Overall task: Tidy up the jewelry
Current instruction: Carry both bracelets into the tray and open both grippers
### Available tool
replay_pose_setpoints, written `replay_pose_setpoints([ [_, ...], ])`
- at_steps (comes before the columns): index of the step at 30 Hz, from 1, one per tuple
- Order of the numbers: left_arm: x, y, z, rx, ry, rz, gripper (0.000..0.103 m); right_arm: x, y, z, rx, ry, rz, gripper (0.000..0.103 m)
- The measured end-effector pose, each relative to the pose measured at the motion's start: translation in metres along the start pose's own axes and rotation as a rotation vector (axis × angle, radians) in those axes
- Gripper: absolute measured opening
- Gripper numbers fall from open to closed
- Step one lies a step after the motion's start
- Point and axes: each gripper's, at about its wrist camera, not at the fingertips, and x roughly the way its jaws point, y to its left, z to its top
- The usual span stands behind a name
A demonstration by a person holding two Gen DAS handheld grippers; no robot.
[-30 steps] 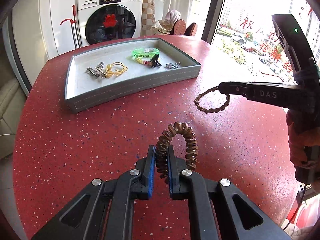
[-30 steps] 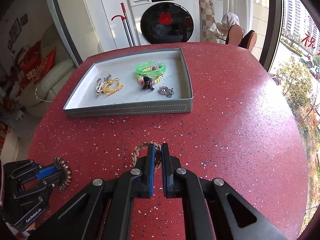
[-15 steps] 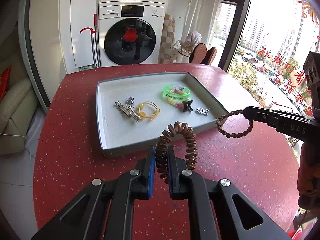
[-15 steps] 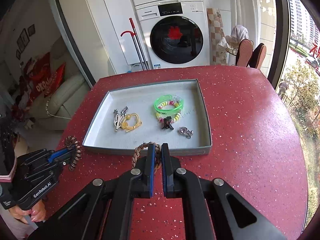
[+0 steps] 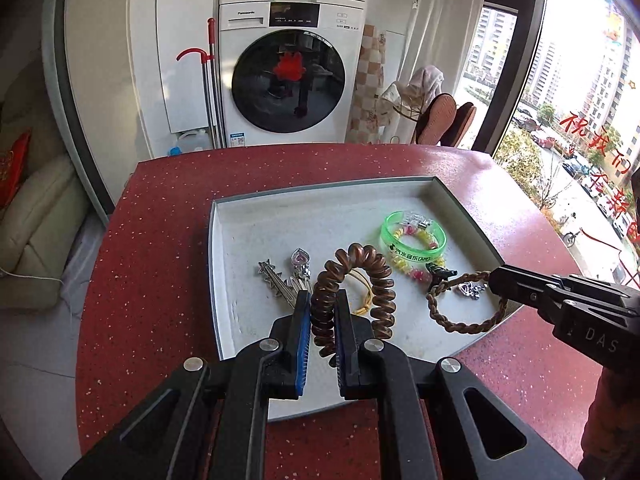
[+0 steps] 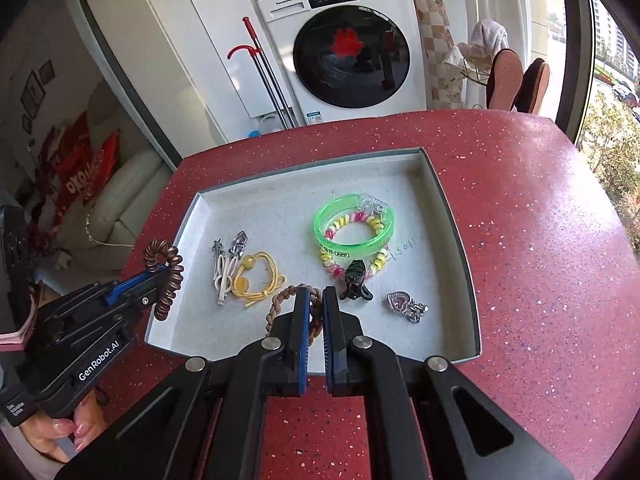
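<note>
Left wrist view: left gripper (image 5: 322, 300) jaws nearly closed, clamped on one end of brown coil tie (image 5: 354, 280); rest of coil arches up and to the right, free end hanging beside right finger. Held above near half of grey tray (image 5: 214, 264) on red table (image 5: 132, 280). In tray: silver clips (image 5: 280, 280), yellow cord (image 5: 362, 298) partly hidden behind coil, green bangle (image 5: 414, 236) with bead bracelet (image 5: 412, 268) inside and under it, black claw clip (image 5: 438, 271), small silver charm (image 5: 472, 290). Right gripper (image 5: 494, 282) entering from right edge, braided loop (image 5: 460, 304) dangling from its tip over tray's right near corner.

Right wrist view: right gripper (image 6: 316, 312) jaws all but closed, pinching braided loop (image 6: 290, 304); loop sticks out left of the fingers, over near part of tray (image 6: 460, 240). Yellow cord (image 6: 256, 276) just left of loop; silver clips (image 6: 226, 264) touching cord. Green bangle (image 6: 352, 228) and bead bracelet (image 6: 352, 264) toward tray centre-right, black claw clip (image 6: 354, 280) at bracelet's near edge, heart charm (image 6: 406, 306) near right wall. Left gripper (image 6: 160, 272) at lower left, holding coil tie (image 6: 164, 276) over tray's left near corner; hand (image 6: 60, 432) gripping its handle.
</note>
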Motion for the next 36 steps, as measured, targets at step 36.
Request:
replay_pose_setpoints([
  [36, 0.054, -0.019, -0.019, 0.064, 0.03, 0.123, 0.029, 0.036, -0.038, -0.005, 0.08, 0.056, -0.036, 0.045],
])
